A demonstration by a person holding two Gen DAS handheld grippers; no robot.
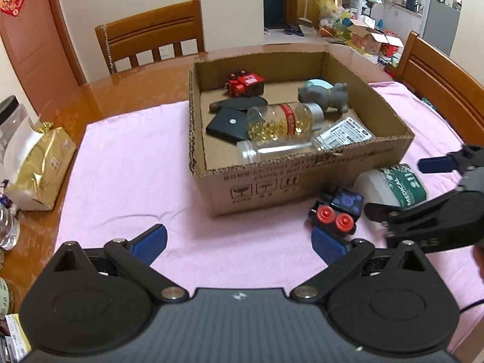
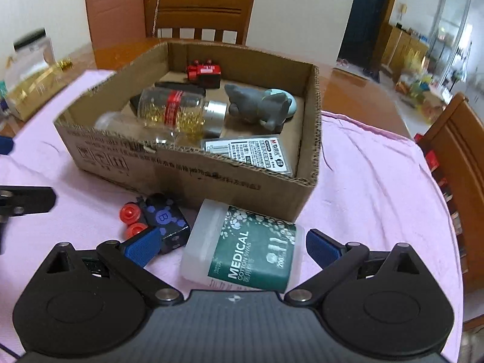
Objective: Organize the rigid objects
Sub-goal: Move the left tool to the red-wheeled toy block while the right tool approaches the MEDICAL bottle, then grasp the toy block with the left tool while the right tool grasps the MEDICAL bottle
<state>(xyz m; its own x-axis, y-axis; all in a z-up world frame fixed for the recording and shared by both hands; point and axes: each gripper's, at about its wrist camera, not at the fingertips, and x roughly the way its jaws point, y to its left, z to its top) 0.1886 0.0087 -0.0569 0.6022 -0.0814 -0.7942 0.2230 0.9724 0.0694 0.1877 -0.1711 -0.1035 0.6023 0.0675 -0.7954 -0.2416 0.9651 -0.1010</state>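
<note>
Both wrist views face the cardboard box (image 1: pixel 302 178) closely.

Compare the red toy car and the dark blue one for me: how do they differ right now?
The red toy car sits inside the cardboard box near its far wall; the dark blue toy car lies outside on the pink cloth, beside the cotton swab box. The first is red-bodied, the second dark with blue dots. Both have red wheels.

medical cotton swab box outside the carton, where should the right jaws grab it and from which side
Grip the cotton swab box across its two long side walls, coming from its near end, where the right gripper already straddles it with the jaws open. It lies flat on the pink cloth, label up, so those walls are parallel and exposed. Probably watch the left finger: the black toy car sits close beside it.
</note>
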